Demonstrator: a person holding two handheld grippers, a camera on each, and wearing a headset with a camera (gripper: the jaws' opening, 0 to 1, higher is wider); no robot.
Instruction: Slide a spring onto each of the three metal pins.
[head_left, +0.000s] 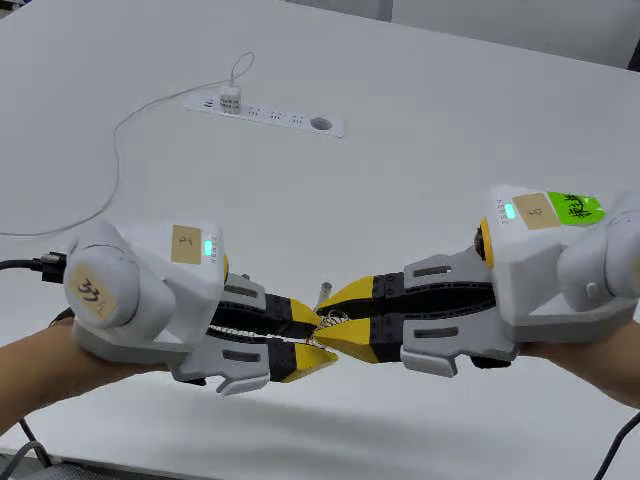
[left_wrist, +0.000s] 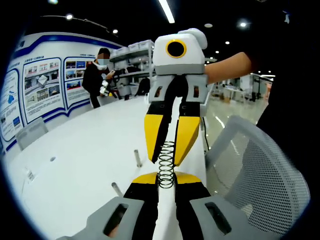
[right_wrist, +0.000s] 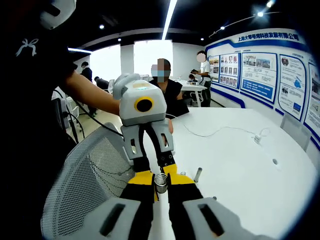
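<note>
Over the white table (head_left: 420, 170) my two grippers meet tip to tip. A thin wire spring (head_left: 332, 320) spans between them. In the left gripper view the spring (left_wrist: 166, 165) has its lower end between my left gripper (left_wrist: 166, 182) tips and its upper end between the right gripper's yellow fingers (left_wrist: 186, 135). The right gripper view shows the spring (right_wrist: 160, 183) end-on in my right gripper (right_wrist: 160, 186), facing the left gripper's fingers (right_wrist: 142, 176). In the head view the left gripper (head_left: 322, 342) comes from the left, the right gripper (head_left: 320, 325) from the right. Short metal pins (head_left: 323, 293) (left_wrist: 137, 158) (left_wrist: 116, 189) (right_wrist: 197, 174) stand bare beside them.
A white power strip (head_left: 265, 115) with a plugged-in charger (head_left: 230, 97) and a looping cable lies at the table's far side. A grey mesh chair (left_wrist: 260, 170) (right_wrist: 85, 170) stands beside the table. People (right_wrist: 167, 90) sit and stand in the background.
</note>
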